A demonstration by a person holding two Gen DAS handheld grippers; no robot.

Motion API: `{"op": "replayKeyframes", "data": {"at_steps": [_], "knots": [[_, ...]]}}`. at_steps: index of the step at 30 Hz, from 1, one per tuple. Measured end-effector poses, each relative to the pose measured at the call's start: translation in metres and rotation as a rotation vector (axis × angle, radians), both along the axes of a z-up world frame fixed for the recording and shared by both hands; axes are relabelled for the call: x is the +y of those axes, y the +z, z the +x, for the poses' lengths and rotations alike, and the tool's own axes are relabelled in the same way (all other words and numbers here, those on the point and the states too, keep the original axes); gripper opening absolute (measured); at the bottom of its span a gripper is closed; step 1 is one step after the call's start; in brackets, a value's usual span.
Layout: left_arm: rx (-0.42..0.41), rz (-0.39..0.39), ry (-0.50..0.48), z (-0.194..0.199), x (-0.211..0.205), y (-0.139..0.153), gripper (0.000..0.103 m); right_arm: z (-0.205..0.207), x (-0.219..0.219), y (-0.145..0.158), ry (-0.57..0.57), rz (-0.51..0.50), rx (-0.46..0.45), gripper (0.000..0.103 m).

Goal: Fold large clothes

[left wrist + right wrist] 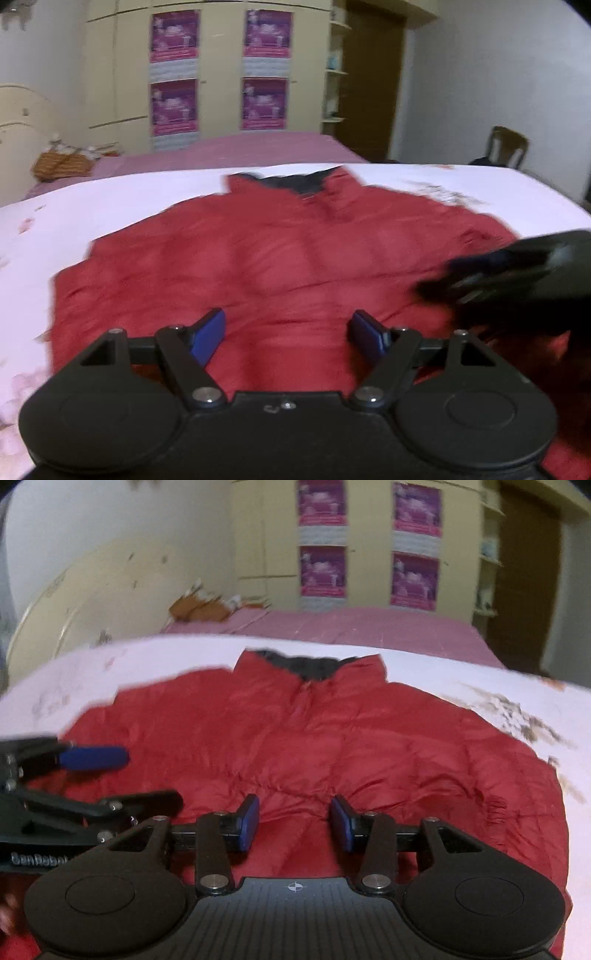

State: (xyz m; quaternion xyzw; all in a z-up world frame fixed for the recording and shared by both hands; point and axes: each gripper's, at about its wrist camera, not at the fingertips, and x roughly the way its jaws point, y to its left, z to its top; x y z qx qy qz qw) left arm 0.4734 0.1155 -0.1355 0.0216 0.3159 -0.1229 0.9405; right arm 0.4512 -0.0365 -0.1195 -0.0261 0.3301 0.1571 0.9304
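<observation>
I am holding my left gripper [287, 332] and right gripper [294, 823] with jaws spread, empty, over the near hem of the puffy red quilted jacket [314, 738] lying flat on the white floral bedsheet [461, 672]. I am probably about to start folding; next, pinching one side.

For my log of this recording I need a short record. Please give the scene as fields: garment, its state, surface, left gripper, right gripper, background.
garment: red puffer jacket, dark lining at the collar
state: spread flat, front up, collar far from the cameras, not yet folded
surface: white printed sheet over a bed
left gripper: open, above the jacket's near part, holds nothing
right gripper: open, above the jacket's near part, holds nothing
background: cream wardrobe with purple posters; pink bedding
</observation>
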Motion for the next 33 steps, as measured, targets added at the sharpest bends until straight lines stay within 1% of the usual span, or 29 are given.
{"op": "replayKeyframes", "data": {"at_steps": [1, 2, 4, 5, 7, 8, 9, 11, 14, 17, 18, 21, 24, 26, 27, 28, 29, 30, 33], "knots": [[0.004, 0.011, 0.027, -0.001, 0.010, -0.002, 0.076, 0.000, -0.008, -0.002, -0.034, -0.013, -0.010, 0.043], [0.006, 0.009, 0.042, -0.003, 0.021, -0.004, 0.076, 0.001, -0.022, -0.004, -0.093, -0.027, -0.019, 0.043], [0.013, 0.019, 0.071, -0.005, 0.039, -0.004, 0.076, 0.005, -0.050, -0.009, -0.192, -0.038, -0.012, 0.043], [0.016, 0.018, 0.078, -0.005, 0.045, -0.004, 0.076, 0.005, -0.059, -0.011, -0.209, -0.041, -0.006, 0.043], [0.016, 0.024, 0.095, -0.006, 0.048, 0.001, 0.072, 0.005, -0.065, -0.014, -0.190, -0.045, 0.004, 0.043], [0.012, 0.019, 0.104, -0.008, 0.050, 0.005, 0.070, 0.005, -0.062, -0.011, -0.187, -0.063, 0.005, 0.043], [0.004, 0.002, 0.107, -0.011, 0.052, 0.011, 0.070, 0.004, -0.061, -0.005, -0.191, -0.064, -0.001, 0.043], [-0.028, -0.027, 0.110, -0.023, 0.053, 0.022, 0.070, -0.007, -0.060, 0.011, -0.196, -0.020, -0.043, 0.043], [-0.027, -0.047, 0.093, -0.033, 0.049, 0.023, 0.070, -0.023, -0.055, 0.020, -0.165, 0.016, -0.053, 0.043], [0.007, -0.016, 0.091, -0.035, 0.043, 0.009, 0.070, -0.031, -0.035, 0.012, -0.104, -0.033, -0.038, 0.043], [0.024, -0.019, 0.098, -0.034, 0.044, 0.004, 0.072, -0.028, -0.030, 0.003, -0.097, -0.054, -0.026, 0.043], [0.033, -0.025, 0.103, -0.030, 0.047, -0.004, 0.072, -0.022, -0.030, -0.016, -0.141, -0.068, 0.021, 0.043], [0.038, -0.017, 0.105, -0.030, 0.047, -0.001, 0.071, -0.021, -0.028, -0.012, -0.158, -0.062, 0.032, 0.043], [0.022, -0.010, 0.110, -0.035, 0.048, 0.005, 0.070, -0.029, -0.032, -0.001, -0.177, -0.043, -0.009, 0.043], [0.028, -0.003, 0.109, -0.035, 0.049, 0.004, 0.070, -0.032, -0.035, 0.001, -0.187, -0.041, -0.019, 0.043], [0.039, -0.002, 0.107, -0.035, 0.049, 0.002, 0.071, -0.031, -0.036, -0.001, -0.197, -0.053, -0.001, 0.043], [0.050, -0.003, 0.100, -0.033, 0.049, -0.001, 0.071, -0.026, -0.037, -0.009, -0.205, -0.073, 0.047, 0.043], [0.052, 0.004, 0.097, -0.032, 0.048, -0.001, 0.071, -0.023, -0.038, -0.014, -0.202, -0.074, 0.070, 0.043], [0.062, 0.014, 0.094, -0.030, 0.047, -0.001, 0.071, -0.018, -0.034, -0.014, -0.208, -0.086, 0.077, 0.043]]}}
